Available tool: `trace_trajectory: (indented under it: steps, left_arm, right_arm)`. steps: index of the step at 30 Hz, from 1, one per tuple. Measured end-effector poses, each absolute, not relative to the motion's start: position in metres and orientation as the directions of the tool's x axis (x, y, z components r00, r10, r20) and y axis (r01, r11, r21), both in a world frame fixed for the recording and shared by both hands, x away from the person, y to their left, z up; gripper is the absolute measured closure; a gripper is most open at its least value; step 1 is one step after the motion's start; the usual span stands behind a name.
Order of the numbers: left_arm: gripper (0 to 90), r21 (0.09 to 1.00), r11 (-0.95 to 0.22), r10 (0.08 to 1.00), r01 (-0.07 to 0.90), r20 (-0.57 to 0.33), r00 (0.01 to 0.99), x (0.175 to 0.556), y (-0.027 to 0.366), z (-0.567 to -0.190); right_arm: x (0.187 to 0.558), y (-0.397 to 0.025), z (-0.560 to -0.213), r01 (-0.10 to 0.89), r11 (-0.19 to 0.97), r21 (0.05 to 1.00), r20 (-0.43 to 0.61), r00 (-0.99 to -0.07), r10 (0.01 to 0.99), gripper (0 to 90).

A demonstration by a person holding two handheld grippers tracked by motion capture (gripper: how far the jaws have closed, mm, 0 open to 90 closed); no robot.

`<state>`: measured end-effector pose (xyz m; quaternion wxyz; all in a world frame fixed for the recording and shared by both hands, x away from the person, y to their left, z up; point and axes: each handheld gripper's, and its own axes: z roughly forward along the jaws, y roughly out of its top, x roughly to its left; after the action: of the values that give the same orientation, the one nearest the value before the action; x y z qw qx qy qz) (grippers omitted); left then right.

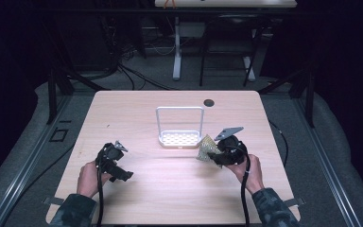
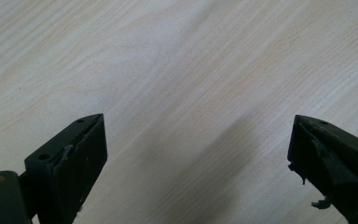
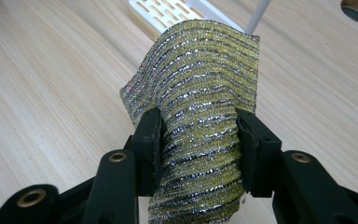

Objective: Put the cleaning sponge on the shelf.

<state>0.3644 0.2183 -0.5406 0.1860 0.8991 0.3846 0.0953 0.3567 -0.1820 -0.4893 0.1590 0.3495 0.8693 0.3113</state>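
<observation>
A yellow-green and silver knitted scouring cloth [image 3: 200, 93] stands pinched between the jaws of my right gripper [image 3: 198, 149], which is shut on it. In the high view that cloth [image 1: 207, 147] hangs just right of a white rack [image 1: 180, 138] with a perforated base and a tall wire frame, and my right gripper [image 1: 216, 154] holds it a little above the table. The rack's slotted base [image 3: 168, 11] lies just beyond the cloth in the right gripper view. My left gripper [image 1: 123, 174] is at the table's left front, open, with bare wood between its fingers [image 2: 79, 158].
The light wooden table [image 1: 137, 109] has a round cable hole [image 1: 209, 102] near its far edge, behind the rack. Black cables trail from both grippers toward the front edge. Another table's legs [image 1: 177, 52] stand on the floor beyond.
</observation>
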Motion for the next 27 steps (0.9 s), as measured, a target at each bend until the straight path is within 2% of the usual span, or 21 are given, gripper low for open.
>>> trace_trajectory:
  steps: [27]
  left_arm:
    - [4.2,0.418,-0.627,0.729,0.657,0.018,0.684,0.364,0.220,-0.540]
  right_arm:
    - [0.363,-0.135,-0.489,0.460,0.587,0.666,-0.067,-0.747,0.662,56.3]
